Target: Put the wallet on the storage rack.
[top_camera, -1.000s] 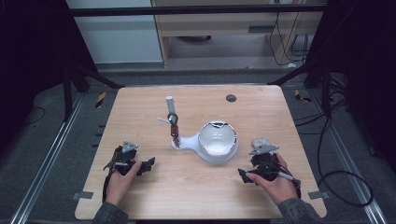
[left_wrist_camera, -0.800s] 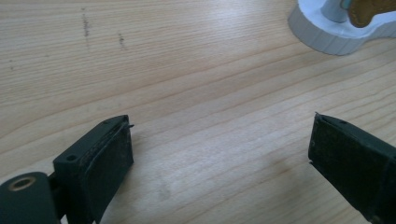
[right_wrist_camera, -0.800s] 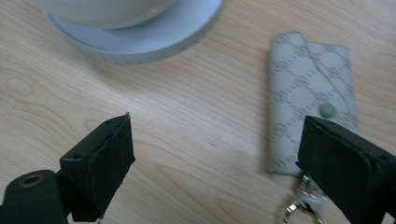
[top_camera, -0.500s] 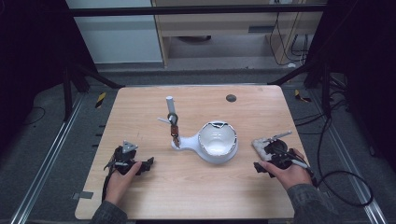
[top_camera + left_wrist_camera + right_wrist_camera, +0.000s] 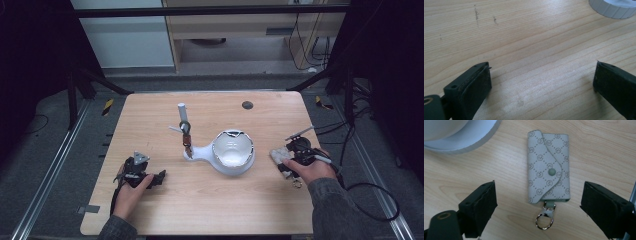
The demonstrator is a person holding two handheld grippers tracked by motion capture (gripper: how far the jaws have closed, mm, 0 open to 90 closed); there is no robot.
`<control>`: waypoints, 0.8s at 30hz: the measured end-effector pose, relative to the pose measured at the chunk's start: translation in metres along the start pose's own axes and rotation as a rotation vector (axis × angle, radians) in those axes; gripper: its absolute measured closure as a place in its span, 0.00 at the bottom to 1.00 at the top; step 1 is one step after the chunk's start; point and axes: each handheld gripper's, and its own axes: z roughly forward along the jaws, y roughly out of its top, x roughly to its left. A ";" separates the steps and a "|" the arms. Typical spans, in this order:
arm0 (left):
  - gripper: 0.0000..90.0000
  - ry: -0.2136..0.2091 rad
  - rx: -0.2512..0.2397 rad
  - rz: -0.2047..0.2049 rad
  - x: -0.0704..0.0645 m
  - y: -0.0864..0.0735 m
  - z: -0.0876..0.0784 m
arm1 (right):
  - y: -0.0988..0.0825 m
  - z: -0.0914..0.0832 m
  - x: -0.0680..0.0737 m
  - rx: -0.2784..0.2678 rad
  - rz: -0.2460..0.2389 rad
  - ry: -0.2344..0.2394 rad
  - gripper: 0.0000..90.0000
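Note:
A pale grey patterned key pouch (image 5: 548,167) with a snap flap and a metal ring (image 5: 544,222) lies flat on the wooden table (image 5: 210,200), right of a white bowl (image 5: 232,152). My right gripper (image 5: 539,192) hovers over the pouch (image 5: 276,156) with one jaw on each side of it. Those jaws have just been closing, and neither pad touches the pouch. In the high view the right gripper (image 5: 295,154) is near the table's right edge. My left gripper (image 5: 541,72) rests at the front left (image 5: 159,177); its jaws have just been opening, with only bare wood between them.
The white bowl has a handle-like foot reaching left to a white upright post (image 5: 181,112), where a black ring and a brown tag (image 5: 187,137) hang. A small dark round spot (image 5: 247,105) sits near the far edge. The bowl's ribbed rim (image 5: 614,10) lies beyond the left jaws.
The right hand has moved rightward and away from the table's front edge, and now sits beside the pouch. The left hand and the bowl have stayed put.

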 end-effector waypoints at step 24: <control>0.00 -0.007 0.004 0.000 -0.001 0.001 0.001 | 0.004 0.053 -0.017 0.118 0.013 0.035 0.23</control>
